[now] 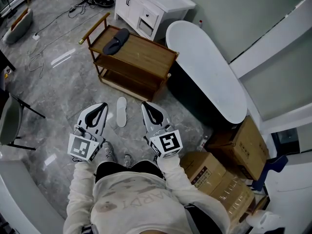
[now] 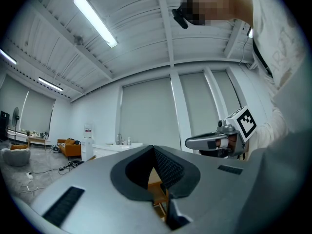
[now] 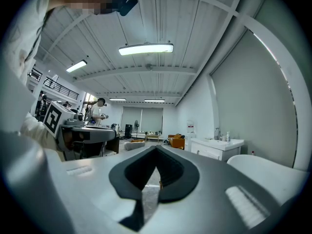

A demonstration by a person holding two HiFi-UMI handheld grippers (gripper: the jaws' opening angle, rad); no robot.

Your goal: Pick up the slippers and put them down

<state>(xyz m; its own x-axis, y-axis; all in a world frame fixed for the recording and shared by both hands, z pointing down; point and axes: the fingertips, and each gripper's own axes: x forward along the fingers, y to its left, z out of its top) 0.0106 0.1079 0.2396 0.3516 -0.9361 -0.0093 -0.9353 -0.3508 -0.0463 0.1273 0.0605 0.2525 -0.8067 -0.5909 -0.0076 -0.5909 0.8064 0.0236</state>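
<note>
**Jaws shut, nothing held**

Your left gripper (image 2: pixel 155 150) and right gripper (image 3: pixel 156 152) each have their jaws pressed together, with nothing between them. At the centre of the head view a white slipper (image 1: pixel 121 111) lies on the floor (image 1: pixel 63 87) between them. At upper left a dark slipper (image 1: pixel 116 42) rests on the wooden rack (image 1: pixel 148 57)

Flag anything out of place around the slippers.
One flat white slipper lies alone on the grey marble floor in front of the wooden shelf rack, with no mate in view. The dark grey slippers sit together on the rack's top. Nothing looks spilled or damaged.
</note>
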